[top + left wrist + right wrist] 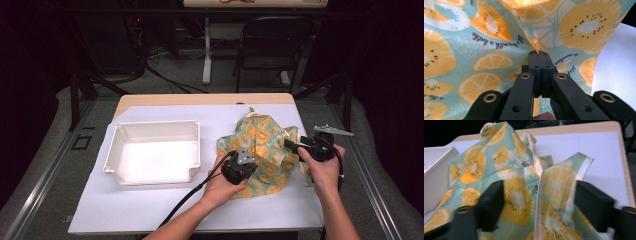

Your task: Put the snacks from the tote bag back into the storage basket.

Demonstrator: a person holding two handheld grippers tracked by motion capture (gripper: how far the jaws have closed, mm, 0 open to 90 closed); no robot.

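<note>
Cloth (262, 145) lies bunched on the table, right of the tray (150, 131). Left gripper (539, 53) is clenched on a fold; right gripper (539, 195) gapes around an edge ahead, ungripped. Spreading or folding seems barely begun.

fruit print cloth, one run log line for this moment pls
left gripper: jaws shut on fruit print cloth | right gripper: jaws open, cloth fold between | white tray: left of cloth

The cloth (262, 150) is thin printed fabric; the tray (152, 152) smooth white plastic; the worktop (200, 100) pale wood under matt white paper (150, 205).
</note>
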